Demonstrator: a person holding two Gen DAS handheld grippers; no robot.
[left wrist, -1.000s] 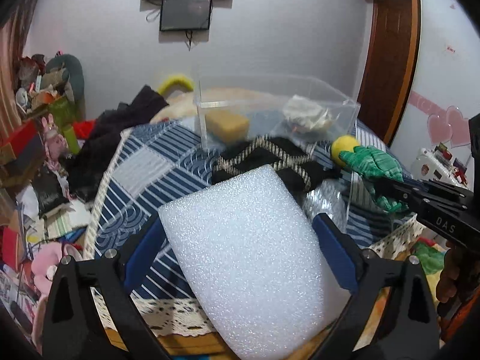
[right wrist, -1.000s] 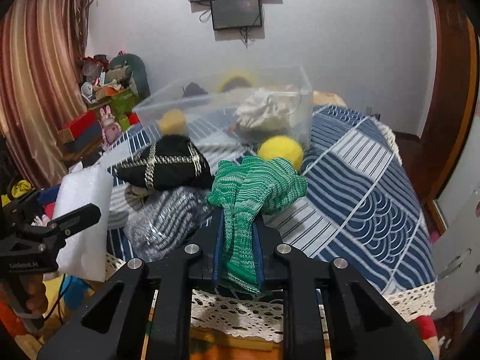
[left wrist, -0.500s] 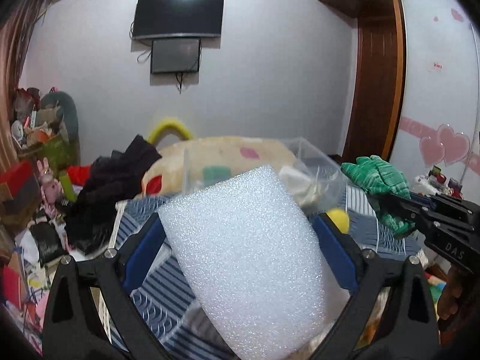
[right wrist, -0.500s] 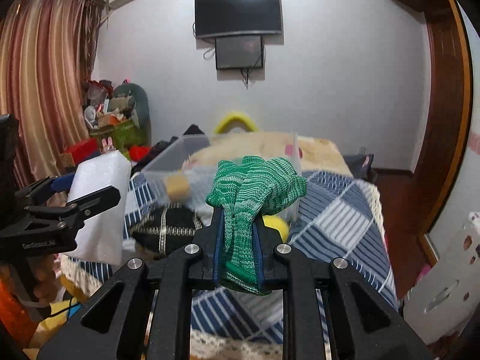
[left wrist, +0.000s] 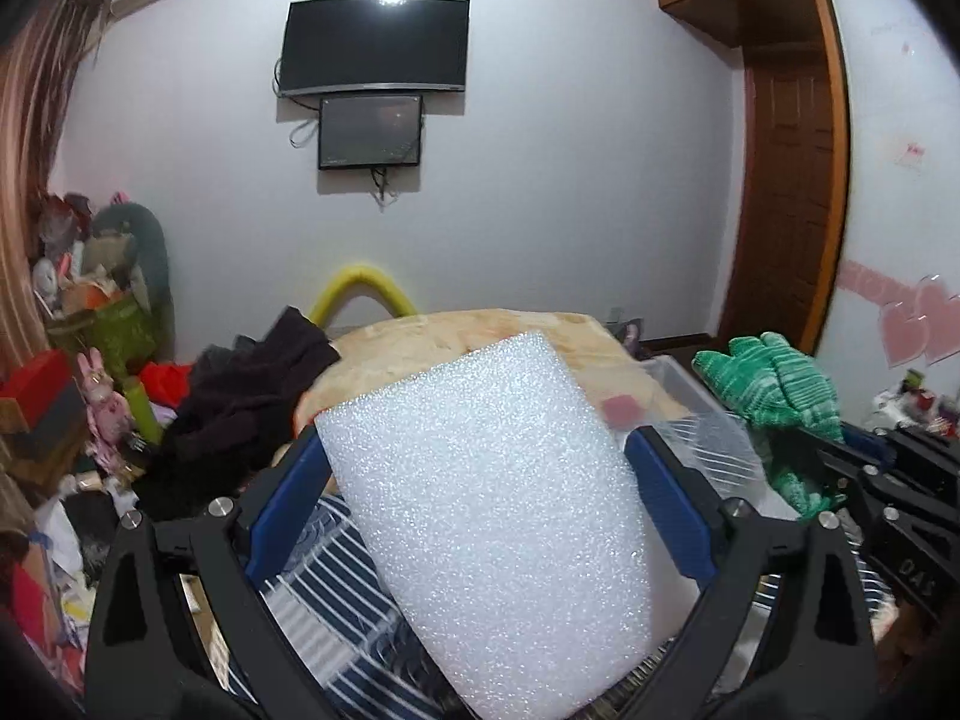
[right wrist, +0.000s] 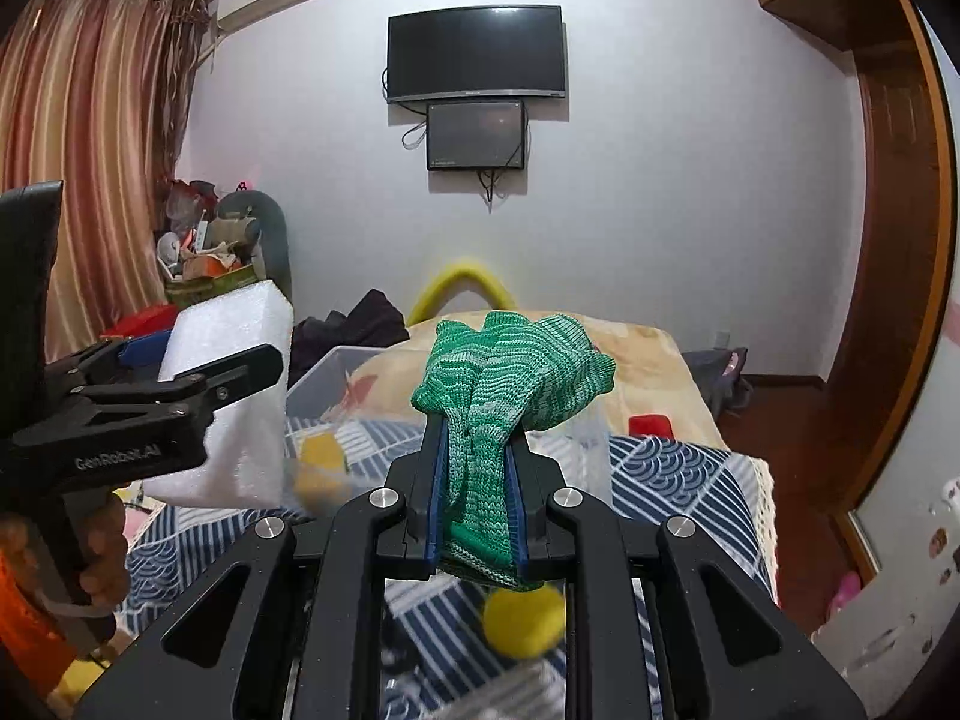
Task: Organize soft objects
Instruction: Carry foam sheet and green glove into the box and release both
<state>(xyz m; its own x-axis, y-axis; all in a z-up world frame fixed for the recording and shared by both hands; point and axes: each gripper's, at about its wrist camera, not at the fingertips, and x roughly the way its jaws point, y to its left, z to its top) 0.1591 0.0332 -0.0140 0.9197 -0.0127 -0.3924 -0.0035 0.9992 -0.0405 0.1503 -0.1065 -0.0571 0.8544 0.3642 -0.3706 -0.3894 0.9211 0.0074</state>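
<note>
Now left gripper clamps grainy white foam block; right gripper pinches ribbed green knit cloth.

Each view looks forward along its own gripper's two fingers, both raised above the bed and facing the far white wall, where the wall-mounted TV hangs. The left wrist camera sits very close behind the white foam block, which fills its lower centre; the right gripper enters at its right edge. The right wrist camera sits equally close behind the green knitted cloth, with the left gripper at its left edge — so the two views run roughly parallel, side by side. Shared: TV, yellow arch, clear plastic bin, blue patterned bedspread.
</note>
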